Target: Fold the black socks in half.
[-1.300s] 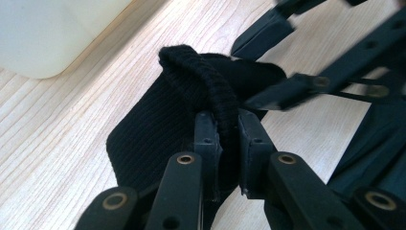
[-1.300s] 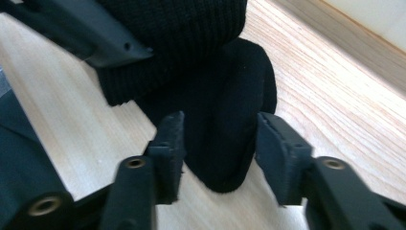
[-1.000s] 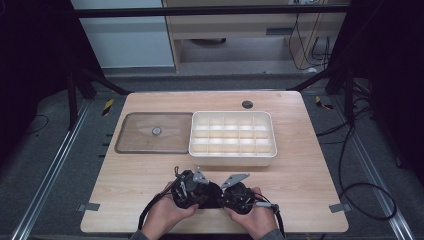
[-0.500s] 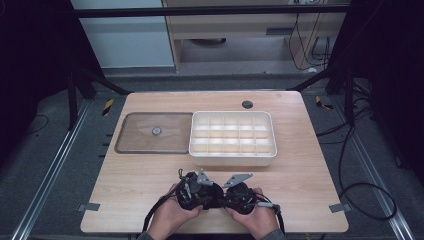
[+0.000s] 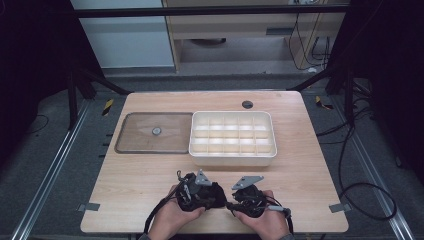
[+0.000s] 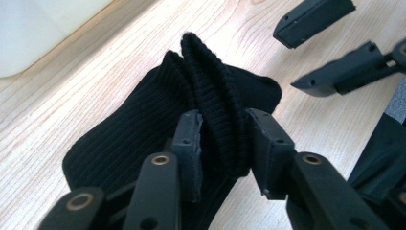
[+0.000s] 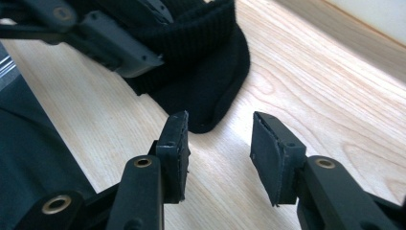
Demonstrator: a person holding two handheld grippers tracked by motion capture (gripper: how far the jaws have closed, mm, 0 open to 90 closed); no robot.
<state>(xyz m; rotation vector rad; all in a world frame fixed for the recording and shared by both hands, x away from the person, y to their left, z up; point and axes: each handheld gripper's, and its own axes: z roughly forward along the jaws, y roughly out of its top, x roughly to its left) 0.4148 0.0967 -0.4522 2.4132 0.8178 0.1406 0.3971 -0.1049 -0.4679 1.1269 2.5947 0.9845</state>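
A black ribbed sock (image 6: 119,129) lies bunched on the wooden table near its front edge, seen from above as a dark heap (image 5: 214,196) between the two hands. My left gripper (image 6: 222,120) has a raised fold of the sock between its pads; its jaws have just been opening and the fold stands loosely in the gap. My right gripper (image 7: 220,124) hovers just off the sock's rounded end (image 7: 206,72); its jaws have also been opening and nothing is between them. From above, the left gripper (image 5: 204,192) and the right gripper (image 5: 232,200) face each other.
A white compartment box (image 5: 232,159) sits behind the hands at the table's middle. A brown flat tray (image 5: 135,145) with a small round piece (image 5: 156,131) lies to its left. A dark grommet (image 5: 247,104) is near the far edge. Bare wood shows on both sides.
Both hands stay at the front of the table with the sock between them. The grippers have shifted only slightly.
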